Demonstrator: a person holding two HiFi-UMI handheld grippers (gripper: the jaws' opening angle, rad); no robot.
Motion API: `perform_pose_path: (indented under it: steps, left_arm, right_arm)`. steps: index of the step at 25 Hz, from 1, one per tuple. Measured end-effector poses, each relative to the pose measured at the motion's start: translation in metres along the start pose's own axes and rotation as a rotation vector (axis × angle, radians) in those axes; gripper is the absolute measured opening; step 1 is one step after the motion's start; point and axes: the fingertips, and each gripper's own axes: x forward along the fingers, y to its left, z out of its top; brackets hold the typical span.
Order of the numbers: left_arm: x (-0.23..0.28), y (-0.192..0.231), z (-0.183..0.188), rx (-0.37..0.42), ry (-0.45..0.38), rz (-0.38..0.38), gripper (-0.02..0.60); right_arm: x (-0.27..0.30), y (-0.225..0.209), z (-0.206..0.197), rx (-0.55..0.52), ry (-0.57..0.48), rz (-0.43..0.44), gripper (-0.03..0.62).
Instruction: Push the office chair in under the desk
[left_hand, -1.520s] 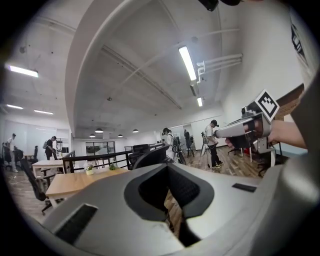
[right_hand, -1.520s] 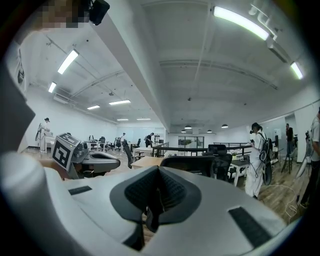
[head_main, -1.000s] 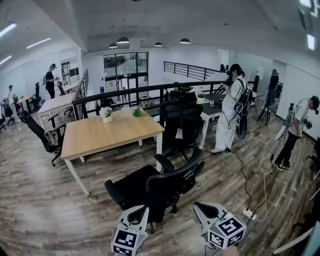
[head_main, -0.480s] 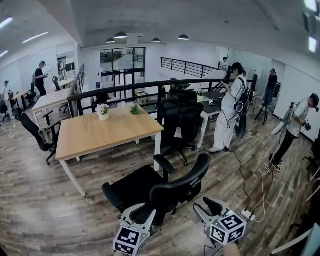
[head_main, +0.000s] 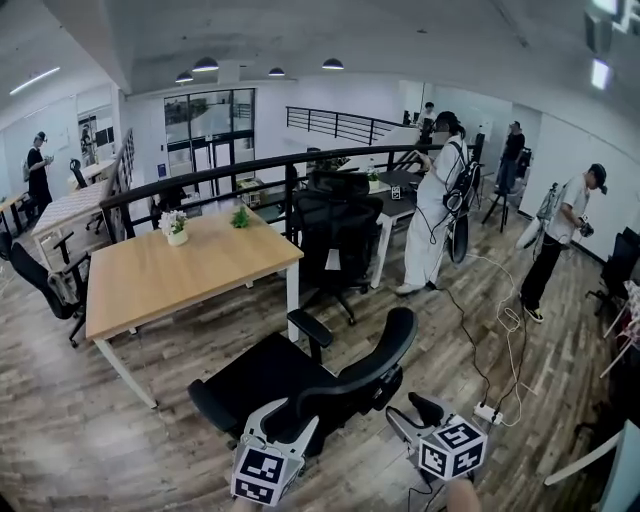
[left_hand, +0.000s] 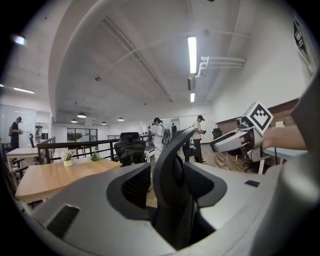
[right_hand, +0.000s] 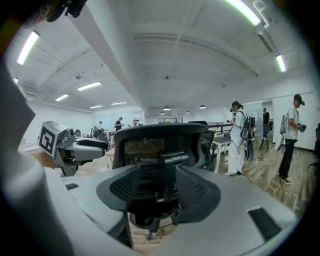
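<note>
Grippers: left gripper (head_main: 283, 425) opening, jaws released astride the backrest rim of the black mesh office chair (head_main: 300, 375); right gripper (head_main: 413, 412) opening, empty, just behind it. Chair stands off the near right corner of the light wooden desk (head_main: 170, 270); white power strip (head_main: 487, 412) lies on the floor to the right.

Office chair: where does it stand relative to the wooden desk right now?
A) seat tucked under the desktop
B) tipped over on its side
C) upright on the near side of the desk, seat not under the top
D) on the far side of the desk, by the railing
C: in the head view the office chair stands upright on the near side of the wooden desk, its whole seat showing outside the desktop's edge.
</note>
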Motion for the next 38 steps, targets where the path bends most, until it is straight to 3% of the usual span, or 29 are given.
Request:
perform_pose_path:
  steps: [9,19,28,38]
  left_arm:
    - [0.027,0.003,-0.007,-0.015,0.03,-0.044,0.25]
    - [0.051,-0.002,-0.007,-0.013,0.042,-0.087,0.268]
    - [0.063,-0.004,0.001,-0.005,-0.003,-0.119,0.278]
    - [0.071,0.0,-0.013,-0.015,0.047,-0.103,0.256]
  right_arm:
    - [0.013,-0.017,-0.013,0.026,0.03,-0.032,0.252]
    - [0.033,-0.035,-0.012,-0.001,0.046,-0.015,0.302]
    - [0.055,-0.038,-0.021,-0.052,0.096,0.042,0.308]
    - [0.068,-0.038,-0.025,-0.096,0.118,0.093,0.316]
